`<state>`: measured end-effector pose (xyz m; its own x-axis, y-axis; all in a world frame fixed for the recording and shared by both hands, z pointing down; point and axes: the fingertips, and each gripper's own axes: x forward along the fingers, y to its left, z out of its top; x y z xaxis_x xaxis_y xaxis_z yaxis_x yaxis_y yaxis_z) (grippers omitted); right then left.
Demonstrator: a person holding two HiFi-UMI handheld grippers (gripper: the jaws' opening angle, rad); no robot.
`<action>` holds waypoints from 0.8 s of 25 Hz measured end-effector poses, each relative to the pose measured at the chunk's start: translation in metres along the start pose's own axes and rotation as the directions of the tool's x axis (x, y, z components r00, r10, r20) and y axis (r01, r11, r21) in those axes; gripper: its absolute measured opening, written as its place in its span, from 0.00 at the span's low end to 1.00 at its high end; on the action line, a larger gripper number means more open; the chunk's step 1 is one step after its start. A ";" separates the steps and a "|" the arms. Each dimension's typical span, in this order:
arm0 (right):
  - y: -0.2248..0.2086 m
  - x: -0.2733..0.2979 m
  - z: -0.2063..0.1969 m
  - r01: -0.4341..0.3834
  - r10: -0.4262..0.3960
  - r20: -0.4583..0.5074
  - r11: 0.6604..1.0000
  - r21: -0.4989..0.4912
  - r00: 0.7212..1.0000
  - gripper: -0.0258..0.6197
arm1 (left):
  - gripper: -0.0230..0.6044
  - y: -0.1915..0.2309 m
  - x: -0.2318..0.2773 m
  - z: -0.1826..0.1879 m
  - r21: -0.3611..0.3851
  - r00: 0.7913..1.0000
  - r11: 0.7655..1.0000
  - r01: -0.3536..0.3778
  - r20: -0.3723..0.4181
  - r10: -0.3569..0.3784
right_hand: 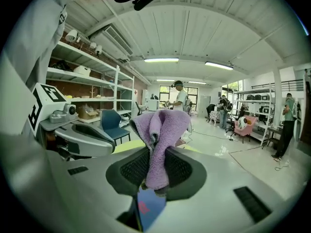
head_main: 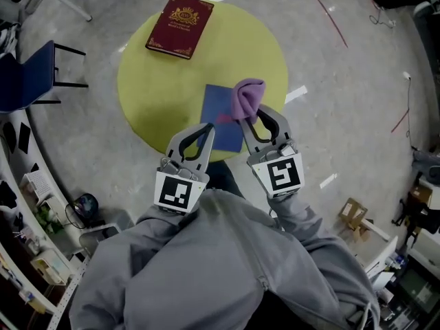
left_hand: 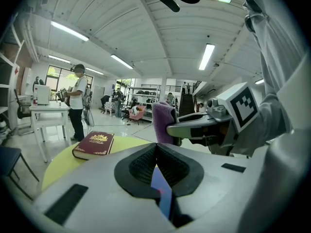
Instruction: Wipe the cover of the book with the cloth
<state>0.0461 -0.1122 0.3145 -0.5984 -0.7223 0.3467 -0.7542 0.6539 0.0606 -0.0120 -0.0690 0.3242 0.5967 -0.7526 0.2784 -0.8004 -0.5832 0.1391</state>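
A blue book point(head_main: 221, 119) lies flat on the near part of the round yellow table point(head_main: 261, 53). A maroon book point(head_main: 180, 26) with gold print lies at the table's far left. My right gripper point(head_main: 256, 113) is shut on a purple cloth point(head_main: 247, 96), which bunches above the blue book's right edge. In the right gripper view the cloth point(right_hand: 159, 140) stands pinched between the jaws, with the blue book point(right_hand: 148, 208) below. My left gripper point(head_main: 207, 129) is shut and holds nothing, just left of the blue book's near corner. Its view shows the maroon book point(left_hand: 95, 144) and the cloth point(left_hand: 164, 122).
A blue chair point(head_main: 31, 78) stands left of the table. Cluttered shelves point(head_main: 34, 253) run along the lower left. A cardboard box point(head_main: 352, 214) sits on the floor at the right. A person point(left_hand: 77, 101) stands by a white table point(left_hand: 46, 111) far off.
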 end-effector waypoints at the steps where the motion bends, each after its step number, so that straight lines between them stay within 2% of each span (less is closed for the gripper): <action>1: 0.000 0.006 -0.005 -0.013 0.013 -0.012 1.000 -0.019 1.000 0.18 | 0.06 0.003 0.001 -0.008 -0.002 1.000 1.000 0.002 -0.014 -0.002; 8: 0.005 0.043 -0.033 -0.100 0.085 -0.132 0.989 -0.109 0.988 0.18 | 0.06 0.011 0.008 -0.052 -0.056 0.995 0.998 0.019 -0.092 -0.024; 13: 0.009 0.072 -0.057 -0.189 0.151 -0.228 0.970 -0.154 0.962 0.18 | 0.06 0.020 0.012 -0.090 -0.084 0.989 0.996 0.015 -0.143 -0.027; 15: 0.011 0.080 -0.070 -0.235 0.180 -0.283 0.956 -0.174 0.942 0.18 | 0.06 0.022 0.014 -0.103 -0.095 0.986 0.995 0.015 -0.166 -0.030; 20: 0.010 0.101 -0.107 -0.358 0.220 -0.452 0.901 -0.246 0.864 0.18 | 0.06 0.028 0.018 -0.141 -0.130 0.968 0.991 0.000 -0.247 -0.033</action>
<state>0.0066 -0.1545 0.4500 -0.5609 -0.3785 0.7363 -0.3987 0.9029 0.1604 -0.0313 -0.0558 0.4668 0.5900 -0.6342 0.4998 -0.8008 -0.5386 0.2619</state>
